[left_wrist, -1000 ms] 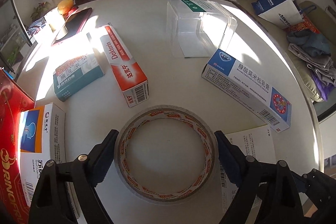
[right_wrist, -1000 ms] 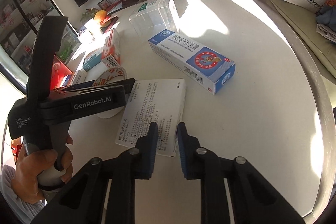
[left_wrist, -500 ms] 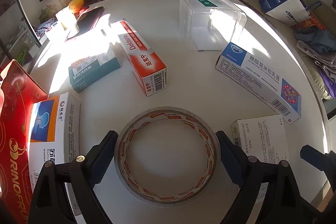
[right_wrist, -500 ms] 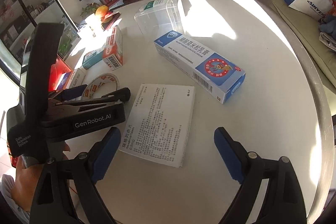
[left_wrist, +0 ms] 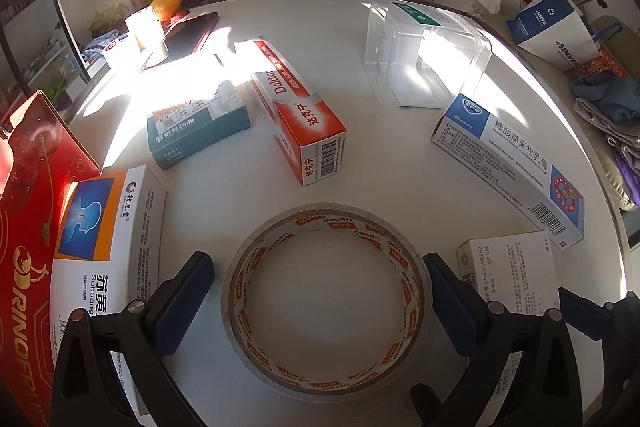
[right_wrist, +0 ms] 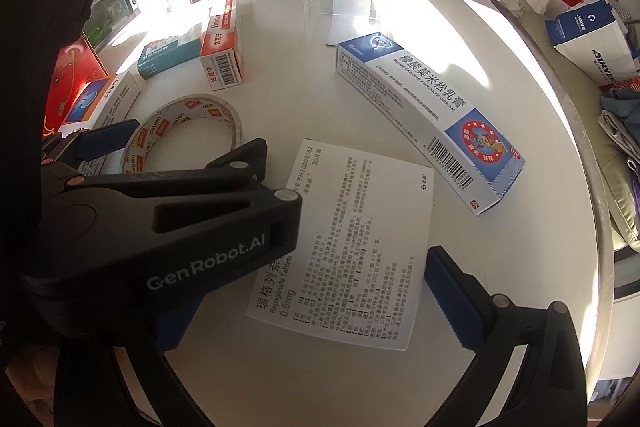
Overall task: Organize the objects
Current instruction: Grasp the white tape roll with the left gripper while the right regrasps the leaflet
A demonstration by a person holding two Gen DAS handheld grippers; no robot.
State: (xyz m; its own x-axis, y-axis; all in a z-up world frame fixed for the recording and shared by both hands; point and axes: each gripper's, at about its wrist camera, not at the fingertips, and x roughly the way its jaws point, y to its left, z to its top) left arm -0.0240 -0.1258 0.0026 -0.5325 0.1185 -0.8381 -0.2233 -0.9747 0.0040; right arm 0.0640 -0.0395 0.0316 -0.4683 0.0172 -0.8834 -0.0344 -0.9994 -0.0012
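Observation:
My left gripper (left_wrist: pixel 320 301) is open, its blue pads on either side of a roll of clear tape (left_wrist: pixel 326 303) that lies flat on the white round table (left_wrist: pixel 360 155); the pads stand just apart from the roll. My right gripper (right_wrist: pixel 316 303) is open wide over a flat white medicine box (right_wrist: pixel 352 243). The left gripper body covers my right gripper's left finger. The tape roll also shows in the right wrist view (right_wrist: pixel 180 131). A clear plastic bin (left_wrist: pixel 424 55) stands at the far side.
A long blue-and-white cream box (left_wrist: pixel 508 167), a red-and-white Daktarin box (left_wrist: pixel 296 107), a teal box (left_wrist: pixel 196 123) and a white-orange box (left_wrist: pixel 108 239) lie around. A red carton (left_wrist: pixel 24 227) stands at the left edge. A phone (left_wrist: pixel 180 41) lies far left.
My right gripper has opened from shut to wide and moved down over the flat white box. My left gripper has stayed around the tape roll, with the view shifting slightly.

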